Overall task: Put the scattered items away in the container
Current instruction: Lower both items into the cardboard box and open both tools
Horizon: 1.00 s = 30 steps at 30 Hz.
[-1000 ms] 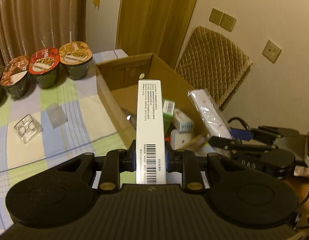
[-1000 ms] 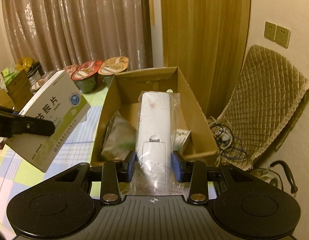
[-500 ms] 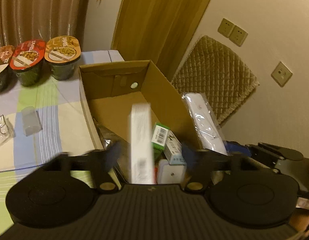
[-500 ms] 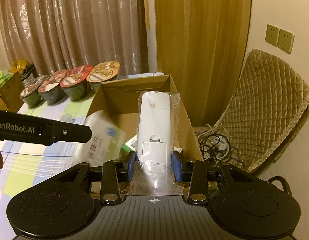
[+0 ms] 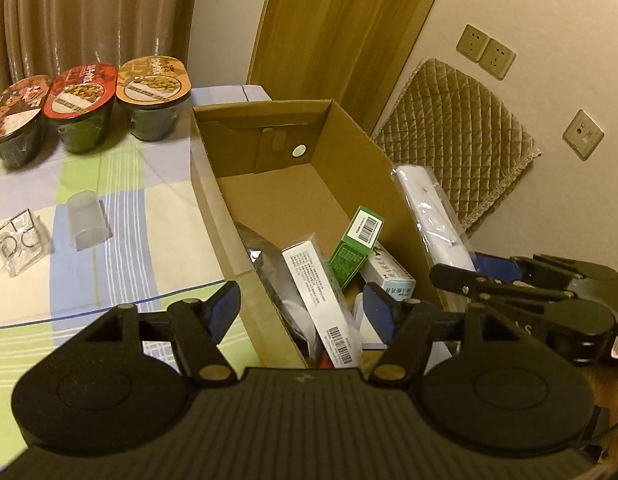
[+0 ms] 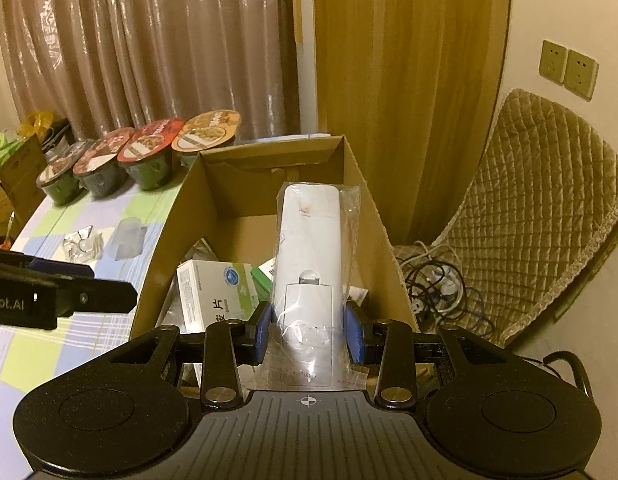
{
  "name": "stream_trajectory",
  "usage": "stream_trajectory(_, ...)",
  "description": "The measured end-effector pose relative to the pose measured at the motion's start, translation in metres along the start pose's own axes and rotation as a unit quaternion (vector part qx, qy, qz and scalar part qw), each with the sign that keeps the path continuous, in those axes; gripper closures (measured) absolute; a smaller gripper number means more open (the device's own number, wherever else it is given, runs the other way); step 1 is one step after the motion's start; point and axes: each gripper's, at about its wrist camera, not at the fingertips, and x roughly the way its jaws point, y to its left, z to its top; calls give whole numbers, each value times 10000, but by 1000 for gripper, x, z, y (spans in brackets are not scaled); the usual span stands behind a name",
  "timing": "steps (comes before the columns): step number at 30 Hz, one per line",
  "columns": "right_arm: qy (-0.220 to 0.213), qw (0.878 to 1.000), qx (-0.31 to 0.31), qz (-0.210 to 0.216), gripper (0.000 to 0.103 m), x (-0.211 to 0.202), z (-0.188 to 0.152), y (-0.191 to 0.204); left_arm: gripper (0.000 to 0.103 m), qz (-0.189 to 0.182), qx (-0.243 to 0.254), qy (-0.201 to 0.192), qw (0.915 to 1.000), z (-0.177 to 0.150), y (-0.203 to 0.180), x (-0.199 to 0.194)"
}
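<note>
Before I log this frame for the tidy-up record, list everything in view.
cardboard box: one, brown, open, at table's edge
medicine boxes: white one, green one, a third white, inside box
noodle cups: four in right view, dark with printed lids, back of table
clear plastic packs: two, on checked tablecloth
quilted chair: one, tan, by wall
cables: tangle, on floor
wall sockets: cream
left tool: open, above box
right tool: shut on bagged white device
</note>
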Motion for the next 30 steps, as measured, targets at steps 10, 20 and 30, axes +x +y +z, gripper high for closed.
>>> stream_trajectory(10,-181,9995,-205,186,61,22,34,7,40,75,-88,-15,9999,-2,8,-5)
stream_trajectory(20,-188,9995,12,239,10,15,17,-7,40,99,-174,16,9998,-11,16,-8)
stream_trajectory(30,-112,9996,85,255,10,-3,-7,-2,38,158,-235,59,9996,-28,22,-19)
